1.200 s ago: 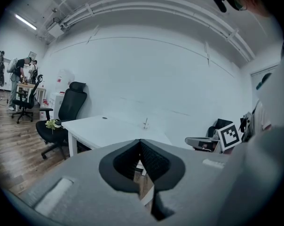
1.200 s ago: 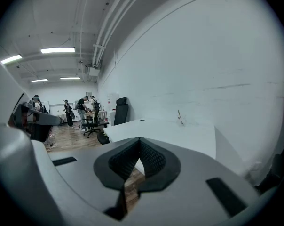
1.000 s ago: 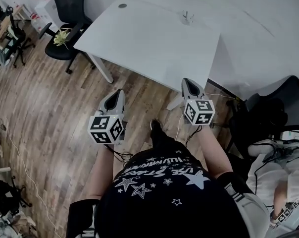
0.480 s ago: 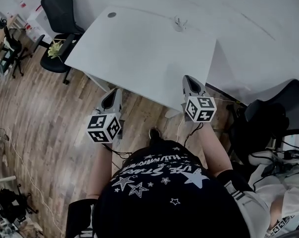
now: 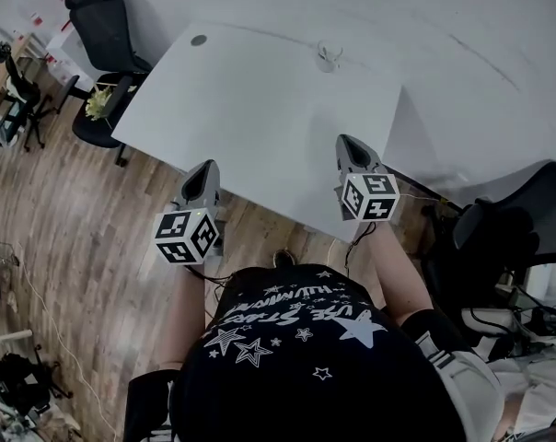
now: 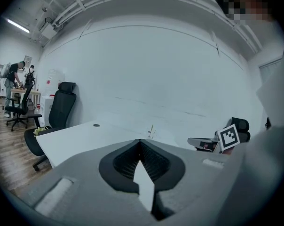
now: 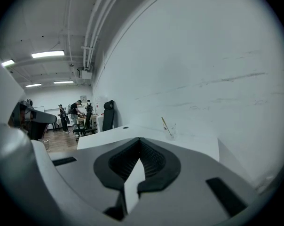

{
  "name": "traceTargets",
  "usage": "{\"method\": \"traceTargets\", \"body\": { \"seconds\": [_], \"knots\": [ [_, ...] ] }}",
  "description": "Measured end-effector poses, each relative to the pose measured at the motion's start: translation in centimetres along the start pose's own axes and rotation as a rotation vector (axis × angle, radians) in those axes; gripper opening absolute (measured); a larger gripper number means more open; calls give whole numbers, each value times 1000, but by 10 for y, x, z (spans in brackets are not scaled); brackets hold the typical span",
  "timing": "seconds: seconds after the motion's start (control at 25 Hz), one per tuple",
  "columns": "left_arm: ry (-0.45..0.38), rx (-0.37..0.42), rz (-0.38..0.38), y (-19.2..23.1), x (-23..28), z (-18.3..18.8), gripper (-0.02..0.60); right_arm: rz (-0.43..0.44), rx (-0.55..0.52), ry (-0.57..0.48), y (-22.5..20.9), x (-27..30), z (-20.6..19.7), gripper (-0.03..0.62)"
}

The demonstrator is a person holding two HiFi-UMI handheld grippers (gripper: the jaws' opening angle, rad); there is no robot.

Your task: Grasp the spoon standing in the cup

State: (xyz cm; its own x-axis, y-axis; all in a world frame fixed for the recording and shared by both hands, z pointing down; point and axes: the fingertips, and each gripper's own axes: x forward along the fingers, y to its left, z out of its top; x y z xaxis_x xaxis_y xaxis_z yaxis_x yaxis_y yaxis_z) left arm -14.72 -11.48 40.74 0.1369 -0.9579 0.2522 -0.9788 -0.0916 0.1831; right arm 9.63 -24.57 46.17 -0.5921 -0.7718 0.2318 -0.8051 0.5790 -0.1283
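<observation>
A clear cup (image 5: 330, 58) with a thin spoon standing in it sits at the far edge of the white table (image 5: 260, 109), close to the wall. In the right gripper view the cup (image 7: 171, 133) is small and far ahead, and the spoon (image 7: 165, 125) leans left. The left gripper view shows the same cup (image 6: 151, 133) just above the jaw tips. My left gripper (image 5: 207, 169) hangs near the table's near edge, shut and empty. My right gripper (image 5: 348, 145) is over the near edge, also shut with nothing in it. Both are far short of the cup.
A black office chair (image 5: 103, 26) stands at the table's left end, with a yellow-green thing (image 5: 98, 102) on a second chair's seat. Another black chair (image 5: 513, 224) is at the right. The table has a round cable hole (image 5: 199, 40). People stand at a distant desk (image 7: 76, 113).
The table and cup have come closer and lower in the head view. Both grippers have moved forward to the table's near edge. Their jaws stay shut.
</observation>
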Motion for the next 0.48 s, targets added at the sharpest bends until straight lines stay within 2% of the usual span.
{"method": "traceTargets", "body": {
  "seconds": [0.24, 0.48],
  "knots": [
    [0, 3, 11, 2, 16, 2, 8, 1, 3, -9, -15, 12, 4, 9],
    [2, 25, -14, 9, 33, 17, 8, -26, 16, -18, -22, 20, 13, 9]
  ]
}}
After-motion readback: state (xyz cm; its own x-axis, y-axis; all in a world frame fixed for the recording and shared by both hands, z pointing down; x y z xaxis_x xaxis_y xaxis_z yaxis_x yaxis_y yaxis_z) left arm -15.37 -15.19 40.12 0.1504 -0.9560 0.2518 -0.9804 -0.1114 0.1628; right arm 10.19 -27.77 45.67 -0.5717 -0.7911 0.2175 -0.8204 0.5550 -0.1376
